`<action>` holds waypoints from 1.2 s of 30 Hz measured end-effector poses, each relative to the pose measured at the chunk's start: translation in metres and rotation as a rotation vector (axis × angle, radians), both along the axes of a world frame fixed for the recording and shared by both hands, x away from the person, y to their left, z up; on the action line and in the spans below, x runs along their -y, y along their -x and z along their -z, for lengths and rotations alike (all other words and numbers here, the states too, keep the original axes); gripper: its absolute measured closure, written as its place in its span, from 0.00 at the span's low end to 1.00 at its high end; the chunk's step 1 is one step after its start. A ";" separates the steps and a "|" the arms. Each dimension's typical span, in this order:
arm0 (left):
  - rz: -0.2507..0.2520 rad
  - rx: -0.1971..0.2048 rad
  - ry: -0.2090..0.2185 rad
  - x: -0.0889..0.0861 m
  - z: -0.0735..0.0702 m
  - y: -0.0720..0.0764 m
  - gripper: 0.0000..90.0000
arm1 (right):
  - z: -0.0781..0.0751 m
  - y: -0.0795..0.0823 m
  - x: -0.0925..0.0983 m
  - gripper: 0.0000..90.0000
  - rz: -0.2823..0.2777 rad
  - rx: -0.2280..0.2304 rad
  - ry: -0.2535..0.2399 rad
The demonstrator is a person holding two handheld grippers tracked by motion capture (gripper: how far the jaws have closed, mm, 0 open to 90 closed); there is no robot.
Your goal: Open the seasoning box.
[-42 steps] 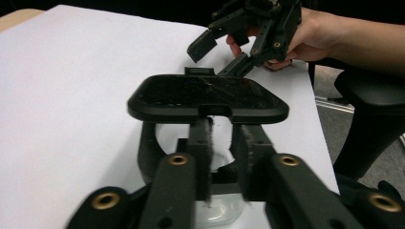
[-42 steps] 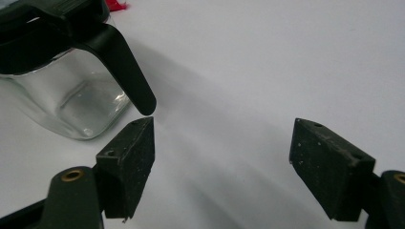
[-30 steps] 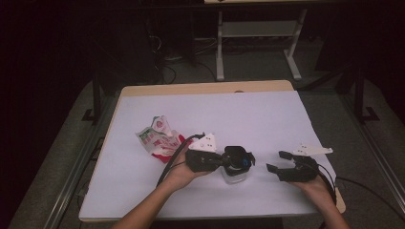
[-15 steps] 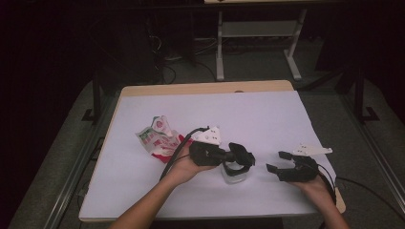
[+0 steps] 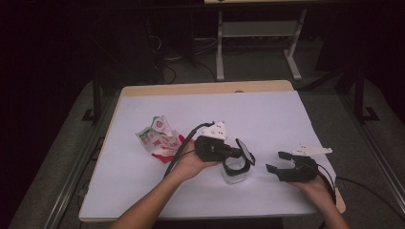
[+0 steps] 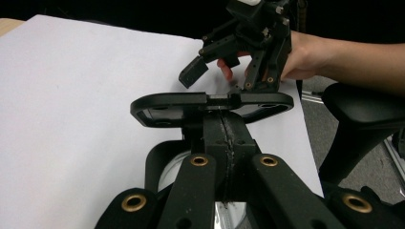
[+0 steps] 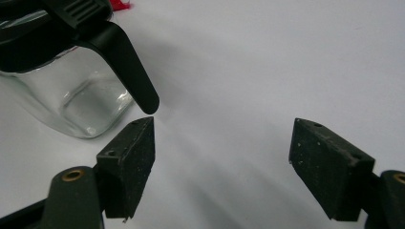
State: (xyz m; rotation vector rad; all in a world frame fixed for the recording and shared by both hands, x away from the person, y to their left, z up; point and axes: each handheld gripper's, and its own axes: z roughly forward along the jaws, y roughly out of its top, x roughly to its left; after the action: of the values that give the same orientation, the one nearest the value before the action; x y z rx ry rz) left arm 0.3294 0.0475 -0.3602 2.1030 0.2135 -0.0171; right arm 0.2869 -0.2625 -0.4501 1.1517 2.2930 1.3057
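A clear square jar [image 5: 235,175] stands on the white table cover, a little right of the middle and near the front. Its black hinged lid [image 5: 246,151] is swung up above the black rim. My left gripper [image 5: 237,153] is shut on the lid's edge, and in the left gripper view the jaws meet just below the lid [image 6: 210,102]. My right gripper [image 5: 275,161] rests at the front right, open, with nothing between its pads. In the right gripper view, the jar [image 7: 71,98] and a black lid tab [image 7: 126,67] lie just left of the open gripper [image 7: 222,160].
A crumpled red, white and green packet [image 5: 160,138] lies left of the left hand. The white cover [image 5: 267,114] ends at the wooden table edge [image 5: 205,88]. Dark floor, cables and a metal stand sit beyond the table.
My left gripper has moved slightly right and up with the lid, which now stands more tilted up from the jar. The right gripper has stayed put.
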 end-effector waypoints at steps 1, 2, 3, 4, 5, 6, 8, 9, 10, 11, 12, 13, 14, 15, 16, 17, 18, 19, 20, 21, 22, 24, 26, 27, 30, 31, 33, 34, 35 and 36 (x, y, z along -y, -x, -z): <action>-0.002 -0.003 0.002 0.001 -0.001 0.000 1.00 | 0.000 0.000 0.000 0.26 0.000 0.000 0.000; 0.000 -0.001 0.000 0.002 -0.001 -0.001 1.00 | 0.000 0.000 0.000 0.26 0.000 0.000 0.001; 0.002 0.000 -0.002 0.003 -0.002 -0.001 1.00 | 0.000 0.000 0.000 0.26 0.000 0.000 0.001; 0.003 0.000 -0.004 0.004 -0.003 -0.002 1.00 | 0.000 0.000 0.000 0.26 0.000 0.000 0.001; 0.005 0.001 -0.002 0.006 -0.004 -0.002 1.00 | 0.000 0.000 0.000 0.26 0.000 0.000 0.001; 0.007 0.006 -0.009 0.007 -0.004 -0.003 1.00 | 0.000 0.000 0.000 0.26 0.000 0.000 0.002; 0.010 0.005 -0.008 0.009 -0.005 -0.004 1.00 | 0.000 0.000 0.000 0.26 0.000 0.000 0.001; 0.007 0.004 -0.005 0.010 -0.006 -0.004 1.00 | 0.000 0.000 0.000 0.26 0.000 -0.001 0.001; 0.010 0.008 -0.009 0.011 -0.006 -0.005 1.00 | 0.000 0.000 0.000 0.26 0.000 0.000 0.001; 0.005 0.005 -0.007 0.013 -0.006 -0.005 1.00 | 0.000 0.000 0.000 0.26 0.000 0.000 0.001; 0.009 0.006 -0.007 0.014 -0.007 -0.006 1.00 | 0.000 0.000 0.000 0.26 0.000 -0.001 0.001; 0.006 0.010 -0.006 0.015 -0.007 -0.006 1.00 | 0.000 0.000 0.000 0.26 0.000 0.000 0.001; 0.010 0.007 -0.008 0.016 -0.007 -0.007 1.00 | 0.000 0.000 0.000 0.26 0.000 -0.001 0.001; 0.008 0.007 -0.009 0.018 -0.007 -0.007 1.00 | 0.000 0.000 0.000 0.26 -0.001 0.001 0.001; 0.008 0.007 -0.007 0.019 -0.007 -0.007 1.00 | 0.000 0.000 0.000 0.26 -0.001 0.000 0.000; 0.008 0.011 -0.007 0.020 -0.007 -0.008 1.00 | 0.000 0.000 0.001 0.26 -0.001 0.000 0.000; 0.010 0.008 -0.008 0.021 -0.008 -0.008 1.00 | 0.000 0.000 0.001 0.26 -0.001 0.001 0.000; 0.010 0.005 -0.008 0.022 -0.008 -0.008 1.00 | 0.000 0.001 0.001 0.26 0.000 0.000 0.000; 0.012 0.009 -0.008 0.023 -0.008 -0.008 1.00 | 0.000 0.000 0.001 0.26 -0.001 0.001 0.000; 0.012 0.005 -0.010 0.024 -0.008 -0.008 1.00 | 0.000 0.000 0.001 0.26 -0.001 0.000 0.001; 0.013 0.009 -0.009 0.025 -0.008 -0.009 1.00 | 0.000 0.000 0.001 0.26 -0.001 0.000 0.001; 0.014 0.004 -0.010 0.027 -0.008 -0.009 1.00 | 0.000 0.000 0.001 0.26 -0.002 0.001 0.001; 0.016 0.003 -0.013 0.029 -0.008 -0.010 1.00 | 0.000 0.000 0.001 0.26 -0.003 0.001 0.001; 0.016 0.001 -0.008 0.030 -0.008 -0.010 1.00 | 0.000 0.000 0.001 0.26 -0.002 0.001 0.001; 0.019 0.001 -0.012 0.033 -0.007 -0.011 1.00 | 0.000 0.001 0.001 0.26 -0.002 0.001 0.000; 0.019 -0.001 -0.012 0.034 -0.007 -0.012 1.00 | 0.000 0.000 0.001 0.26 -0.003 0.003 0.000; 0.020 -0.004 -0.010 0.036 -0.007 -0.012 1.00 | 0.000 0.000 0.001 0.26 -0.004 0.003 0.001; 0.023 -0.004 -0.011 0.037 -0.006 -0.012 1.00 | 0.000 0.000 0.001 0.26 -0.004 0.003 0.001; 0.023 -0.001 -0.013 0.037 -0.006 -0.013 1.00 | 0.000 0.000 0.001 0.26 -0.005 0.004 0.001; 0.024 -0.002 -0.015 0.038 -0.006 -0.013 1.00 | 0.000 0.000 0.001 0.26 -0.005 0.004 0.001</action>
State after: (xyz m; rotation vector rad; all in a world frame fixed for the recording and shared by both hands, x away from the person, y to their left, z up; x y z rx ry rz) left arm 0.3420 0.0093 -0.3542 2.1202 0.1900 -0.0326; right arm 0.2865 -0.2633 -0.4496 1.1427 2.2948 1.3080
